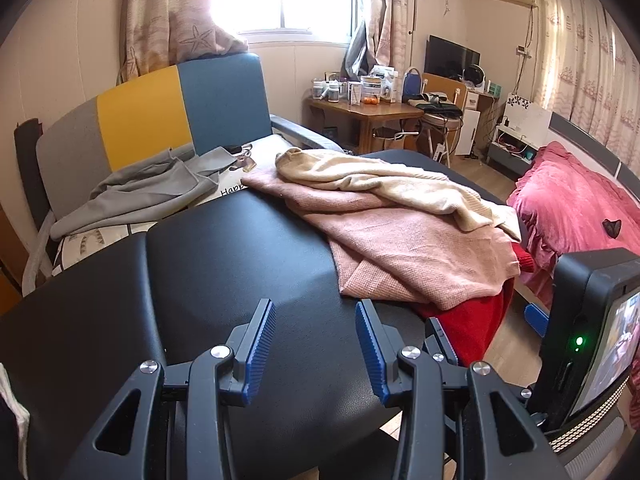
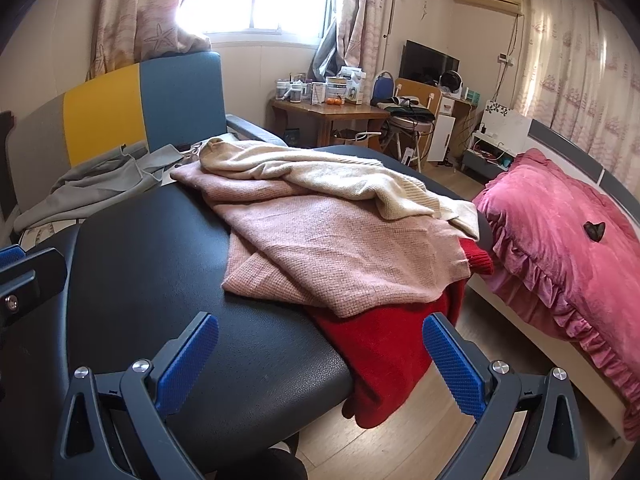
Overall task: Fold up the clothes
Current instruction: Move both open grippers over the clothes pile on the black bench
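A heap of knitwear lies on the right half of a black padded table (image 1: 224, 248) (image 2: 152, 248). A cream sweater (image 1: 384, 184) (image 2: 328, 176) sits on top, over a pink sweater (image 1: 412, 252) (image 2: 340, 248). Under both, a red garment (image 1: 476, 320) (image 2: 384, 356) hangs off the table's near right edge. My left gripper (image 1: 316, 346) hovers open over bare table, just short of the pink sweater's hem, holding nothing. My right gripper (image 2: 320, 364) is open wide, its jaws on either side of the red garment's hanging part, gripping nothing.
A grey, yellow and blue chair (image 1: 160, 112) (image 2: 120, 100) behind the table carries a grey garment (image 1: 148, 188) (image 2: 92, 188). A bed with a pink ruffled cover (image 1: 576, 208) (image 2: 560, 240) stands close on the right. A cluttered wooden desk (image 1: 360, 110) (image 2: 328, 110) is at the back. Wooden floor (image 2: 420, 432) lies below the table edge.
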`<state>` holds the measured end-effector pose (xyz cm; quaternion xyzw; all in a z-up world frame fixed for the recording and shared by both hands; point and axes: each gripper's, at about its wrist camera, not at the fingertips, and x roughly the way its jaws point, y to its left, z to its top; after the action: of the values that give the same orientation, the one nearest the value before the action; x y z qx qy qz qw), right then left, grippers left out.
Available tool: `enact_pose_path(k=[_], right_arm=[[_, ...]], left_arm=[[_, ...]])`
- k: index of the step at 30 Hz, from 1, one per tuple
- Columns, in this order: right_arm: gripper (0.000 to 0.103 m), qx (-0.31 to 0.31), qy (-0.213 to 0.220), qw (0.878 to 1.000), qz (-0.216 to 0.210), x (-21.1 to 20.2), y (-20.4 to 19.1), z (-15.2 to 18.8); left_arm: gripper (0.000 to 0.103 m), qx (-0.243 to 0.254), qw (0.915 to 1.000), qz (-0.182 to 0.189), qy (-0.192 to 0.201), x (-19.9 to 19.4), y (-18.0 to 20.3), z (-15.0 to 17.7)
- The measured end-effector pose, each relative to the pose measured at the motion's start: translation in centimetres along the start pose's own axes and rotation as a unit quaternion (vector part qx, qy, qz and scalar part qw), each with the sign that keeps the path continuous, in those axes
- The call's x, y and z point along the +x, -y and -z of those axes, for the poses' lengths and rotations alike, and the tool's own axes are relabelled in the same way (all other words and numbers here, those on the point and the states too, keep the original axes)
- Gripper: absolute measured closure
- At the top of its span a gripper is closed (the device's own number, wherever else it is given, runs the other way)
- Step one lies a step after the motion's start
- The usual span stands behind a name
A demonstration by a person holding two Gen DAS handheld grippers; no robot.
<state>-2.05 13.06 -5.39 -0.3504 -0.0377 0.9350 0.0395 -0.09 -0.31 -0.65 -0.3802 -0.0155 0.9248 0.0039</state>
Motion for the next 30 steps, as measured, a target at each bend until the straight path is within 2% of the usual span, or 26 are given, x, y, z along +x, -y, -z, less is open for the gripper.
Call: enact_pose_path(k=[9,12,14,16,18,20,21,23,25,27,29,30], right_arm=[[0.0,-0.002,-0.005,1.0,0.003,0.6,0.4,0.2],[0.0,0.003,-0.006,1.0,-0.011,0.7,0.5,0.4],[0.0,0.019,-0.013,0.999,-0.044,1.0,0.9,0.7],[0.0,0.046,-0.022,0.994,-0.098,1.6,1.4,1.0],[0.001,0.093,-0.052,0.98,-0.167,2.9,2.4,1.5],[0.018,0.127,-0.095,0.958,-0.239,4.8,2.8,2.2],[0.03,0.132,-0.107,0.951,-0.257,5.4,2.8,2.4],[0.032,0.127,-0.126,0.944,-0.278,6.4,2.7,2.5],[0.035,0.1,-0.112,0.95,-0.273,6.5,2.7,1.3],[0.035,0.085,-0.078,0.956,-0.269,6.5,3.5,-0.5],[0.005,0.117,-0.034,0.953,-0.277,7.3,5.6,-2.9],[0.0,0.133,-0.013,0.95,-0.281,7.8,6.7,-4.0]], left_arm=[[0.061,-0.025,0.9965,0.036,-0.071,3.5,-2.3,2.7],[0.06,-0.034,0.9938,0.048,-0.095,4.7,-3.0,3.5],[0.06,-0.039,0.9915,0.056,-0.111,5.5,-3.5,4.1],[0.06,-0.043,0.9894,0.056,-0.127,6.4,-4.1,4.9],[0.06,-0.035,0.9885,0.02,-0.145,7.9,-5.2,6.2],[0.06,-0.025,0.9893,-0.003,-0.144,9.0,-6.2,7.2],[0.06,-0.019,0.9893,-0.01,-0.144,9.6,-6.6,7.8],[0.06,-0.011,0.9889,-0.021,-0.147,10.5,-7.5,8.5],[0.06,-0.006,0.9881,-0.029,-0.151,11.4,-8.4,9.0],[0.06,-0.006,0.9863,-0.031,-0.162,12.6,-9.1,9.3],[0.06,-0.017,0.9847,-0.025,-0.172,13.7,-9.9,9.6],[0.06,-0.021,0.9849,-0.02,-0.171,13.8,-10.2,9.7]])
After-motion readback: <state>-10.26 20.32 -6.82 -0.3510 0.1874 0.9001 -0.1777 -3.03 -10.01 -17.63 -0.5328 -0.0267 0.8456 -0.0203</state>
